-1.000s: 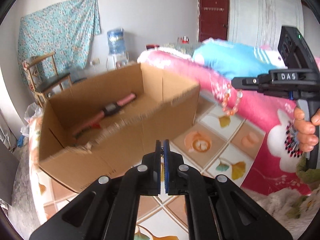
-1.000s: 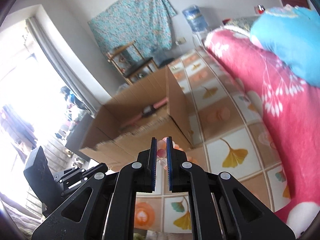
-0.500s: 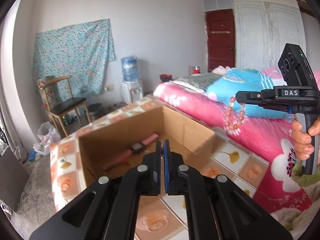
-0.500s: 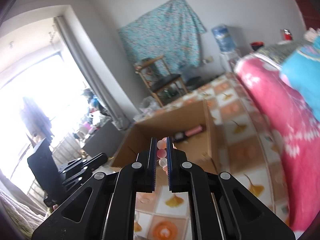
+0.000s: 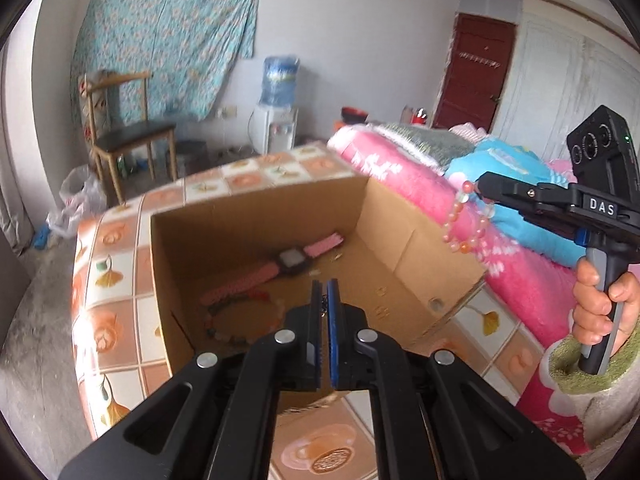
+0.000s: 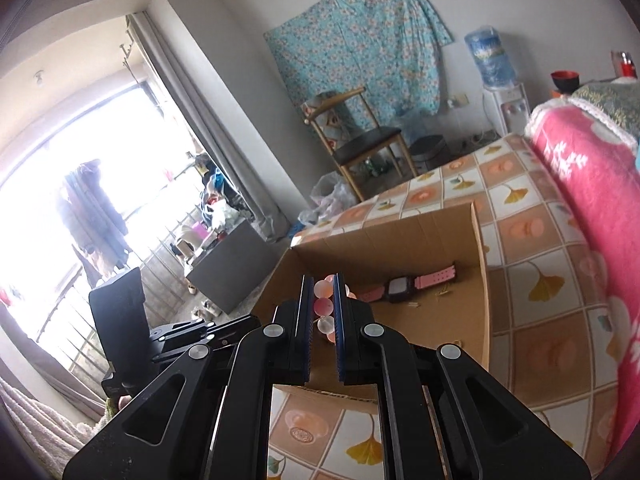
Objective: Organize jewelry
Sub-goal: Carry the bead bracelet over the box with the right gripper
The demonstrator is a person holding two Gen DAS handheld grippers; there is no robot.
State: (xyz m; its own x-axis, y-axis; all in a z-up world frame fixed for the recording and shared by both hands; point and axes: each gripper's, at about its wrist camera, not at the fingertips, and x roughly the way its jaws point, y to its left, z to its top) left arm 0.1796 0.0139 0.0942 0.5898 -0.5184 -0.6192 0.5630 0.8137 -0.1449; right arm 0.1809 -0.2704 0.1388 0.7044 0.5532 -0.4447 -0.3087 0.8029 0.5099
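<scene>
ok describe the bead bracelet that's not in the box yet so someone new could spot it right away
Start at the open cardboard box on the tiled bedspread beside the pink blanket. To its right, in the left wrist view, the right gripper is shut on the bead bracelet, which hangs as a loop in the air. Its beads are pale pink, orange and clear, unlike the pink-strapped watch and the darker bead strand lying inside the box.

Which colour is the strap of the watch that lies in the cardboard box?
Pink. The watch strap shows best in the left wrist view, on the box floor.
</scene>
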